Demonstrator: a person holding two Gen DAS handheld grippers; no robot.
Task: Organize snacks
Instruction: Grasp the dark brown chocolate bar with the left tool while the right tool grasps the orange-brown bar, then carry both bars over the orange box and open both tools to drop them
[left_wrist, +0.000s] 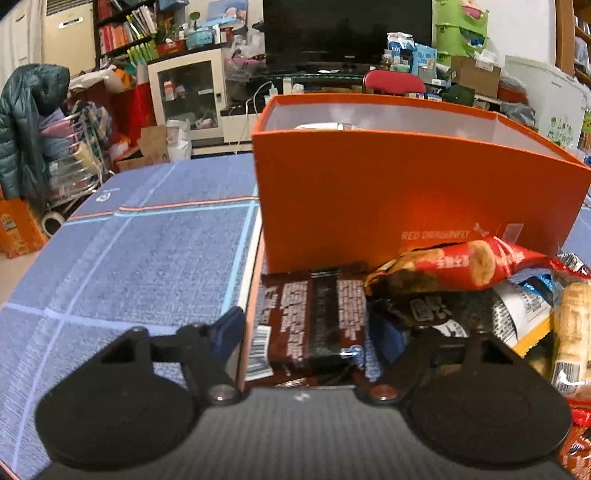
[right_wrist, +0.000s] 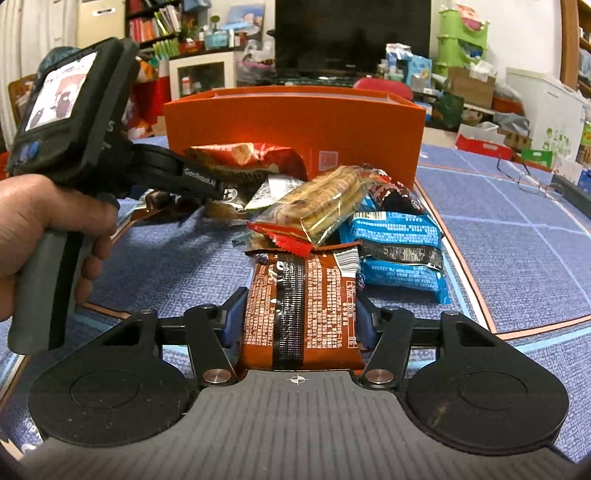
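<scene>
**Two packets straddled, box straight ahead**

You have each gripper set around a snack at the near edge of the pile, and the orange box (right_wrist: 293, 125) stands open-topped just behind it on the tabletop (right_wrist: 517, 236). The step in hand looks like the pick-up, so finish one grasp before the other.

Right gripper (right_wrist: 297, 317): the jaws stand about as wide as the brown packet (right_wrist: 299, 314) lying between them, one pad at each long edge. Whether they press it or only touch it, I cannot tell; the wrapper shows no pinch. Squeeze until the film gives a little, then lift straight up, because the cookie pack (right_wrist: 321, 206) and the blue packet (right_wrist: 397, 251) lie on or against its far end and a dragging pull would likely scatter them.

Left gripper (left_wrist: 325, 328): the jaws are released and wide, with the dark packet (left_wrist: 314, 317) between them. The left pad stands clear of it; the right pad is hidden among wrappers. The red bag (left_wrist: 461, 264) leans on the pile beside the packet, against the box wall. Centre the packet before you close, so you catch it alone.

Your left hand (right_wrist: 44, 229) grips its handle near the right gripper, so keep the two tools apart as you raise them. Clear the box rim, then lower each packet inside rather than dropping it
</scene>
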